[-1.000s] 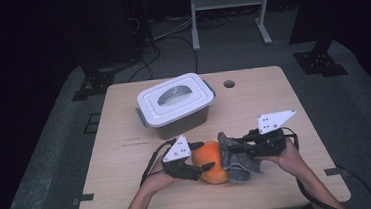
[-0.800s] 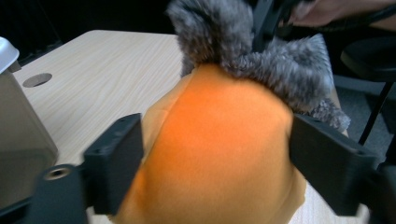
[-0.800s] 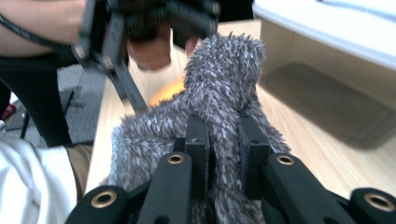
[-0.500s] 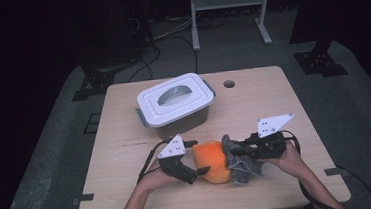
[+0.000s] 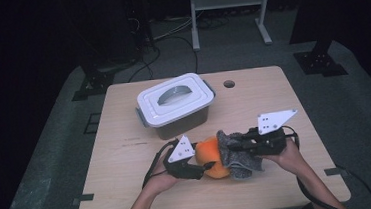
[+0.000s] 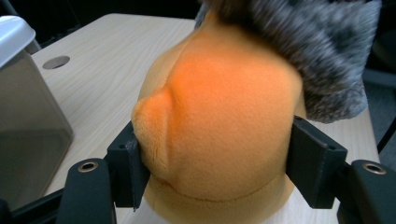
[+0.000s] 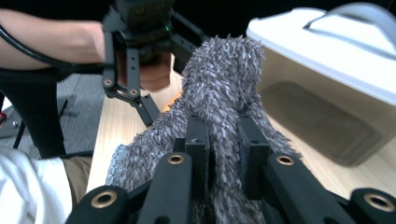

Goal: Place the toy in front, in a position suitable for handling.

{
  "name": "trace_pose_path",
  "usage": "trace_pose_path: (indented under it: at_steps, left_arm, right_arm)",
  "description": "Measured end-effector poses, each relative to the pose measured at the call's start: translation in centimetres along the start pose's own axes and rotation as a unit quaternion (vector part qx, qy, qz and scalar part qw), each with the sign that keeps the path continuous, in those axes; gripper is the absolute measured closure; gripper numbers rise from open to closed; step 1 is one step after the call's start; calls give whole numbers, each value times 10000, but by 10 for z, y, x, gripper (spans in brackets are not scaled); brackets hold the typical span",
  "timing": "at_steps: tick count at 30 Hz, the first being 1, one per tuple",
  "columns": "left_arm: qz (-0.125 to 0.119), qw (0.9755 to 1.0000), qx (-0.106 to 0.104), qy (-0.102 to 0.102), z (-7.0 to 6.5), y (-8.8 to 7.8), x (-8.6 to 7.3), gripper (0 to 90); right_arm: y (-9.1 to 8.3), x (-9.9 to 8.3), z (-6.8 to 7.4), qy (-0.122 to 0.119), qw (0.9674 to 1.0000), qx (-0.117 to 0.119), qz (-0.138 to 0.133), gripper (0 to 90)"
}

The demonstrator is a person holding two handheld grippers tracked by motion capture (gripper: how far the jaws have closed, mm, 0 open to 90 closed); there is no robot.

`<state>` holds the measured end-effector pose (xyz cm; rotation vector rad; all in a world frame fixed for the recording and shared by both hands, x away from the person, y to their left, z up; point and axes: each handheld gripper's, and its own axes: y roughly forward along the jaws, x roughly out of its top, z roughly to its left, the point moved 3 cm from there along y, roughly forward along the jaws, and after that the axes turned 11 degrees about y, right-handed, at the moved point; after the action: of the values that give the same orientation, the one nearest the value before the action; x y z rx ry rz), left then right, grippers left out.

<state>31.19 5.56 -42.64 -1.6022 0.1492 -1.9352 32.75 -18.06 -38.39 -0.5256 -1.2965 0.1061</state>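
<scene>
An orange plush toy (image 5: pixel 208 157) lies near the table's front edge, with a grey fuzzy cover (image 5: pixel 239 156) pulled partly over its right side. My left gripper (image 5: pixel 204 170) comes in from the left, and its jaws have just been closing with the plush between them. In the left gripper view both pads dent the plush (image 6: pixel 219 116) on either side, with the cover (image 6: pixel 322 51) above. My right gripper (image 5: pixel 238 147) is shut on a fold of the cover (image 7: pixel 219 79), pinched tight between its pads (image 7: pixel 198 140).
A lidded white and grey plastic box (image 5: pixel 176 102) stands behind the toy, at the table's left centre, close to both grippers. A round hole (image 5: pixel 229 84) is in the tabletop at the back. A metal rack stands on the floor beyond the table.
The left jaws spread off the plush and drew slightly back, then returned and closed on it. The right gripper and the cover stayed in place.
</scene>
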Motion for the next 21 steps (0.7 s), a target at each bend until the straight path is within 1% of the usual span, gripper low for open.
trace_pose_path:
  at_steps: [1,2,3,4,5,6,7,8,9,10,11,12,13,14,16,18,19,21]
  left_arm:
    - [0,10000,0,0,0,0,0,292]
    - [-90,9999,-117,-10,0,0,-5,263]
    - [-90,9999,-117,-10,0,0,-5,240]
    - [-276,9992,-269,-43,3,0,-8,204]
    - [-363,9987,-351,-95,5,1,-10,185]
    - [-432,9982,-389,-165,7,1,-11,166]
    - [-432,9982,-389,-165,7,1,-11,135]
    - [-263,9987,-378,-206,9,8,-14,127]
    - [-184,9988,-389,-233,8,12,-16,134]
    - [-184,9988,-389,-233,8,12,-16,159]
    - [-209,9988,-380,-210,6,15,-17,216]
    - [-247,9993,-233,-171,5,15,-15,259]
    - [-268,9993,-209,-173,4,14,-13,302]
    - [-274,9994,-153,-170,4,15,-12,327]
    - [-230,9996,-93,-129,3,14,-11,357]
    - [-223,9996,-82,-158,4,13,-13,378]
    - [-247,9992,-107,-302,6,11,-17,383]
    - [-236,9992,-76,-303,8,9,-18,386]
  right_arm:
    - [0,0,0,0,10000,0,0,773]
    - [6,-10,-4,-7,9997,-76,230,774]
    - [7,-13,-6,45,9998,-55,210,774]
    - [6,-17,-10,130,9998,-62,159,774]
    - [4,-19,-12,152,9997,-104,158,774]
    - [2,-22,-16,196,9996,-139,138,774]
    - [-1,-25,-19,289,9995,-123,102,774]
    - [-3,-28,-22,350,9992,-148,83,774]
    - [-5,-28,-23,383,9991,-165,80,774]
    - [-5,-28,-23,389,9991,-143,75,773]
    - [-6,-26,-21,354,9993,-113,84,774]
    - [-6,-24,-18,306,9995,-106,70,774]
    - [-6,-21,-15,273,9996,-5,8,774]
    - [-5,-19,-11,255,9996,87,-52,773]
    - [0,-13,-2,41,9999,127,-34,772]
    - [5,-11,4,-75,9999,128,44,771]
    - [6,-11,3,-76,9999,108,55,772]
    - [4,-13,-1,-63,9999,48,69,772]
